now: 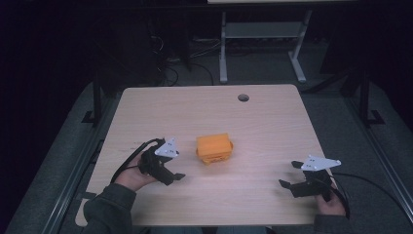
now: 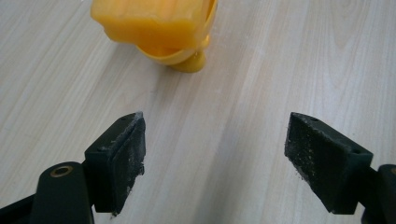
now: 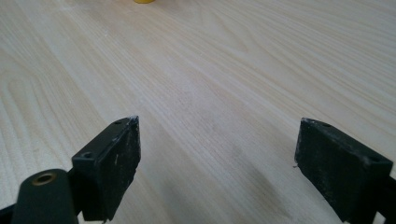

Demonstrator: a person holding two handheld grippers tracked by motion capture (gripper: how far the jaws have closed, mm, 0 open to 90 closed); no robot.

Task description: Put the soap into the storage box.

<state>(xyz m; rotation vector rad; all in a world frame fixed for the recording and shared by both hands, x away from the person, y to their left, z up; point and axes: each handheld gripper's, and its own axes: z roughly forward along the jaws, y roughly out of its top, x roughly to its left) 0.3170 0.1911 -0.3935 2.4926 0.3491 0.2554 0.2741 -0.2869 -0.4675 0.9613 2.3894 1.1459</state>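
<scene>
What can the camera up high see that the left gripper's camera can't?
The high view alone takes in both grippers, the left gripper and the right gripper, the person's hands, the round hole in the table and the floor behind. The left gripper view alone gives a close look at its own open jaws, with gritty pads. Both show the orange box on the wooden table.
</scene>
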